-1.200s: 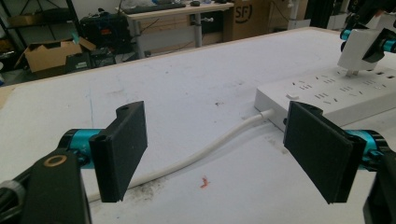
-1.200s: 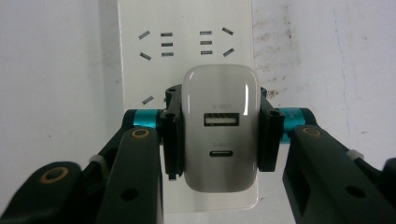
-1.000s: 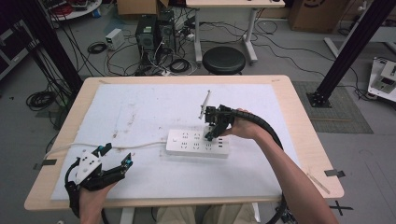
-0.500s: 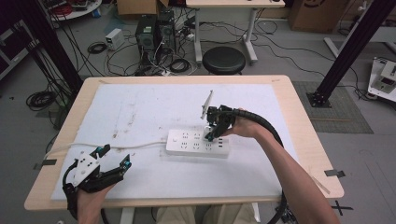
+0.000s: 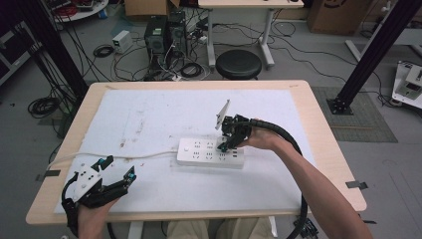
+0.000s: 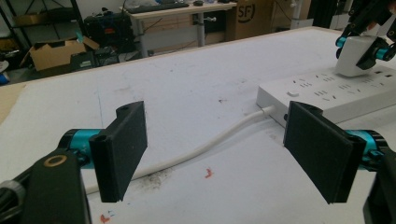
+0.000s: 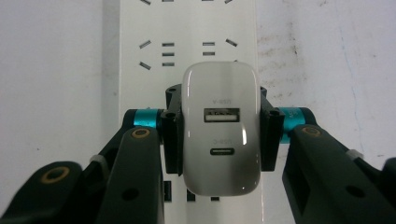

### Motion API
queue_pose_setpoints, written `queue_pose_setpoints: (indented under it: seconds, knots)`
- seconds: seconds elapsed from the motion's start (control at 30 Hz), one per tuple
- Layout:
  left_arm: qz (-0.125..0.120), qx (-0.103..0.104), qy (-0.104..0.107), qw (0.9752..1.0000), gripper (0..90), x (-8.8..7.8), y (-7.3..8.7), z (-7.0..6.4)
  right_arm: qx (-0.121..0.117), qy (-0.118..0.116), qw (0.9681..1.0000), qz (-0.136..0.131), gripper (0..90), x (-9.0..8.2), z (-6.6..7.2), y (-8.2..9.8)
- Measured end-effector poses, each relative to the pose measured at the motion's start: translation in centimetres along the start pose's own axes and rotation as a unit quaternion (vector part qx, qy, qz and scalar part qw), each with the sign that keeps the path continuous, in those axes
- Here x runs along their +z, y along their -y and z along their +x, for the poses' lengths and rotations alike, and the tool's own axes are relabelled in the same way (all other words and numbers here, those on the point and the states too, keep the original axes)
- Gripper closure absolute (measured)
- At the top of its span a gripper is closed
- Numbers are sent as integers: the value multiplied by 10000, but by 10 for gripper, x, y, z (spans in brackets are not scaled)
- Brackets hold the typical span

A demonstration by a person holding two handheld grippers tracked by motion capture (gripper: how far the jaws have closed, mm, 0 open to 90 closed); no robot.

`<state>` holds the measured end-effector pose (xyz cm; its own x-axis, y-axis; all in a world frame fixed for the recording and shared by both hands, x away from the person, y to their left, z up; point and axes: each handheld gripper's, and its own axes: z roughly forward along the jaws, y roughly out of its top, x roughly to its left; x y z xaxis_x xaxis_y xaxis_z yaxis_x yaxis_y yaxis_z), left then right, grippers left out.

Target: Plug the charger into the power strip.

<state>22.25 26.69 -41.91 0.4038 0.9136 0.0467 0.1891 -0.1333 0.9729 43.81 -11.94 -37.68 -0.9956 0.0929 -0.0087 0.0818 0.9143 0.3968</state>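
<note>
The right tongs (image 7: 219, 135) are clamped on a white charger (image 7: 220, 130), one jaw pressed to each long side, so its face with the two ports looks straight back at the riding camera. That grip leaves the plug end pointing down at the power strip (image 7: 187, 42), which runs away beneath the tongs; I judge this hold is meant to keep the prongs square to a socket, whether for pushing in or pulling out. I cannot tell if the prongs are seated, since the charger's body hides them. In the high view the right tongs (image 5: 230, 139) stand almost upright over the strip (image 5: 211, 153), near its right half.

The left tongs (image 6: 224, 144) are wide apart and hold nothing. They hover low over the worktop (image 6: 187, 74), with the strip's white cable (image 6: 205, 147) passing between and beyond the jaws, and the strip's near end (image 6: 327, 93) just past the right jaw. From the high view the left tongs (image 5: 115, 174) sit well apart from the strip, near the worktop's front edge (image 5: 189, 215). They look parked in reserve, perhaps ready to steady the strip or its cable if it shifts.
</note>
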Motion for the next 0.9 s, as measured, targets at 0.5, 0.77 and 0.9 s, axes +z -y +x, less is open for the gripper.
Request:
queue_pose_setpoints:
  seconds: [0.5,0.77,0.9]
  knots:
    - [16,-48,-24,10000,218,2,-1,1,-91,101,9997,-226,637,2,4,6]
    - [-12,16,72,10000,218,4,-5,-4,-109,99,9992,-385,638,3,4,9]
    - [-20,-12,64,10000,218,3,-5,-4,0,-66,9988,-476,638,3,-2,12]
